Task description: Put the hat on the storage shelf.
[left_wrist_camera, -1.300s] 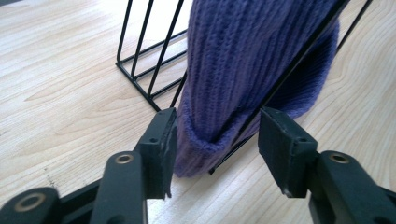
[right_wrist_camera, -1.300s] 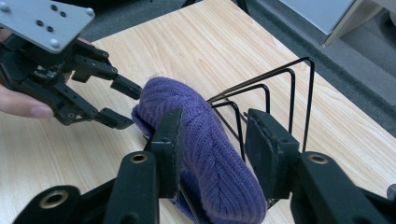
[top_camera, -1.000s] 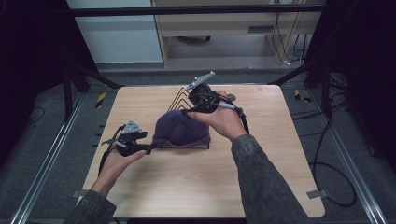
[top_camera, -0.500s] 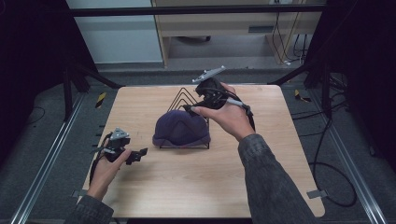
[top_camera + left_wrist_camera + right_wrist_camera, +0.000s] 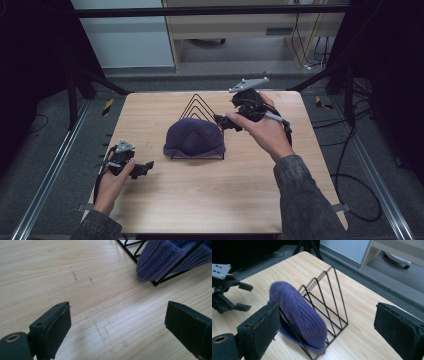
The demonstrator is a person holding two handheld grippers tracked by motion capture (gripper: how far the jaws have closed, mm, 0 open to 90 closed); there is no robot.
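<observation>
A purple knit beanie (image 5: 194,137) hangs over the front triangle of a black wire rack (image 5: 199,106) at the table's middle. My left gripper (image 5: 145,167) rests low near the left edge, well apart from the beanie. Its jaws have just been opening and stand open over bare wood (image 5: 117,332), with the beanie's rim (image 5: 170,257) and the rack's foot (image 5: 160,281) ahead. My right gripper (image 5: 225,122) hovers at the rack's far right side. Its jaws have just been opening too, and they stand open (image 5: 327,332) with nothing between them, facing the beanie (image 5: 299,315) and rack (image 5: 329,297).
The wooden table (image 5: 200,200) stands on a dark metal frame. Cables (image 5: 350,180) trail on the grey floor at the right. A shelf unit (image 5: 240,30) stands beyond the far edge. In the right gripper view the left gripper (image 5: 242,296) is at the left.
Both grippers were at the beanie a second ago. The left one has drawn back left and toward the near edge; the right one has lifted away to the far right. Both opened. The beanie stays on the rack.
</observation>
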